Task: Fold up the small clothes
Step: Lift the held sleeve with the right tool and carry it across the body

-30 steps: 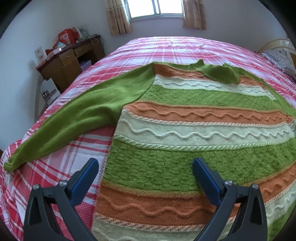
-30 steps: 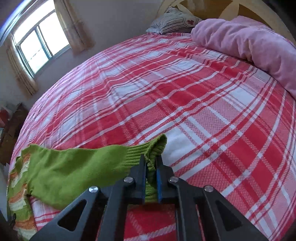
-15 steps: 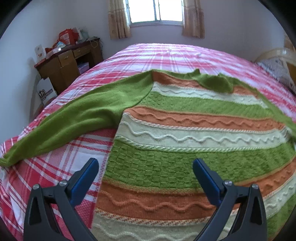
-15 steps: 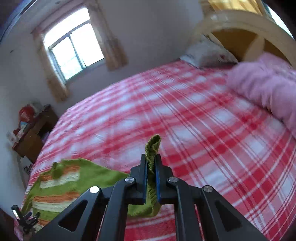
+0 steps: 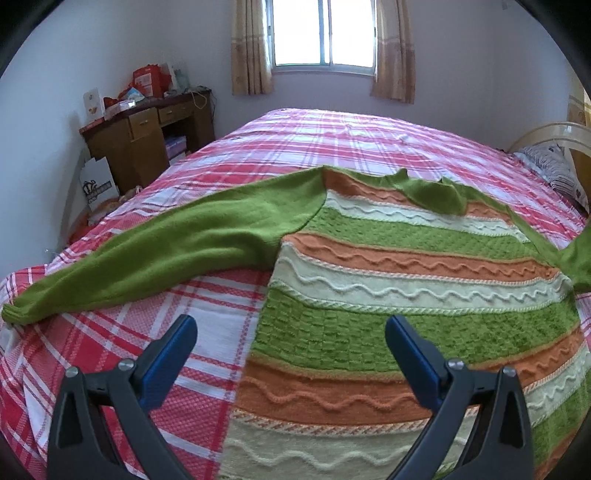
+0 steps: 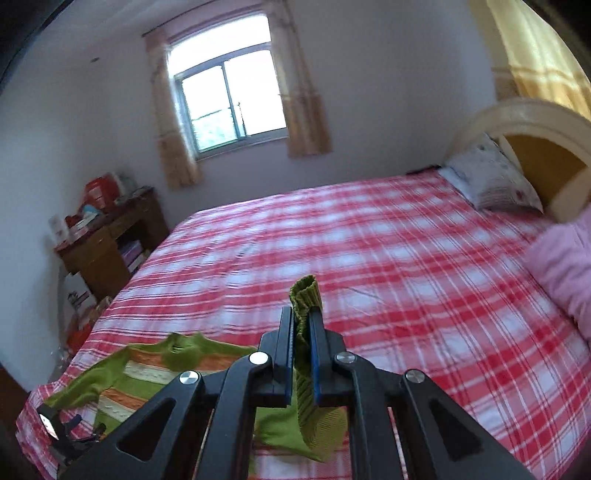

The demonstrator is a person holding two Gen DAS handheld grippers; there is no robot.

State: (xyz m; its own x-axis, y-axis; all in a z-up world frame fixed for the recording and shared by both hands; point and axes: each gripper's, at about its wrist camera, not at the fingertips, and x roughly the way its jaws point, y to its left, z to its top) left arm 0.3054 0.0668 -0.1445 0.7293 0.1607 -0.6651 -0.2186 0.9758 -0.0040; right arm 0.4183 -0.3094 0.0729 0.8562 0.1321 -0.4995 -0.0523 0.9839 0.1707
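Observation:
A knitted sweater (image 5: 388, 295) with green, orange and cream bands lies flat on the plaid bed. Its left green sleeve (image 5: 177, 243) stretches out towards the left bed edge. My left gripper (image 5: 291, 332) hovers open over the sweater's lower hem, with nothing between its blue pads. My right gripper (image 6: 302, 325) is shut on the ribbed cuff (image 6: 304, 295) of the other green sleeve and holds it high above the bed. That lifted sleeve (image 5: 580, 254) rises at the right edge of the left wrist view. The sweater body (image 6: 147, 373) lies far below at the lower left of the right wrist view.
The red and white plaid bedspread (image 6: 369, 251) covers a wide bed. A pink quilt (image 6: 565, 269) and a pillow (image 6: 491, 181) lie by the headboard at the right. A cluttered wooden desk (image 5: 147, 125) stands against the wall at the left, below a curtained window (image 5: 321, 33).
My right gripper has risen well above the bed with the sleeve cuff in it, pulling the sleeve off the bedspread. The left gripper has drifted slightly and stays open.

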